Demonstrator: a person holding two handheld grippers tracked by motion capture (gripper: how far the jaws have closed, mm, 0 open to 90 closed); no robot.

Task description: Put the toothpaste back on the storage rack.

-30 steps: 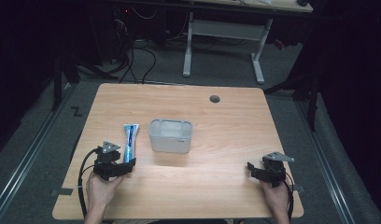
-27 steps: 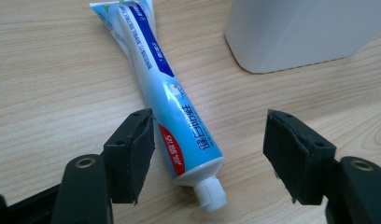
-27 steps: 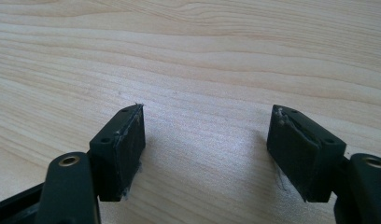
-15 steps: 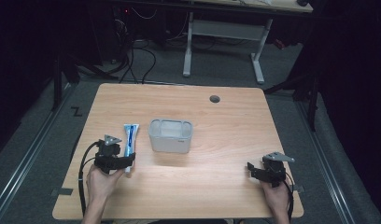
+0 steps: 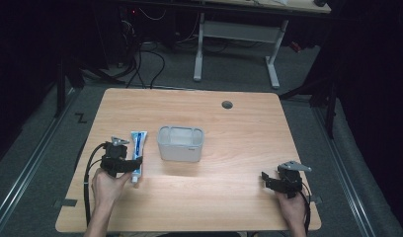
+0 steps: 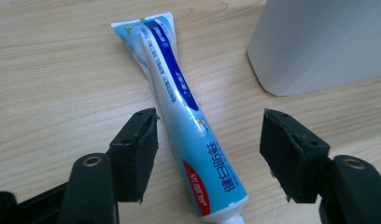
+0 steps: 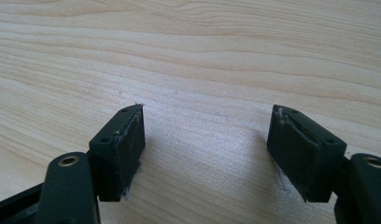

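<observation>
Nearest the person, the left claw (image 6: 205, 154) straddles the blue-and-white plastic toothpaste tube (image 6: 188, 126) lying flat on the pale wooden worktop (image 5: 239, 128); its jaws have just been closing but don't yet pinch it. The grasp seems underway; next, squeeze and lift. Chinese characters run along the tube. The right claw (image 7: 207, 154) rests released. Beyond stands a translucent white plastic bin (image 5: 180, 143).

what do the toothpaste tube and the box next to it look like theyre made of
Toothpaste tube: probably soft glossy plastic laminate; it shows printed blue graphics, a sheen and a flat crimped end. Box: likely frosted translucent plastic, with matte whitish walls, rounded corners and no visible grain.
</observation>
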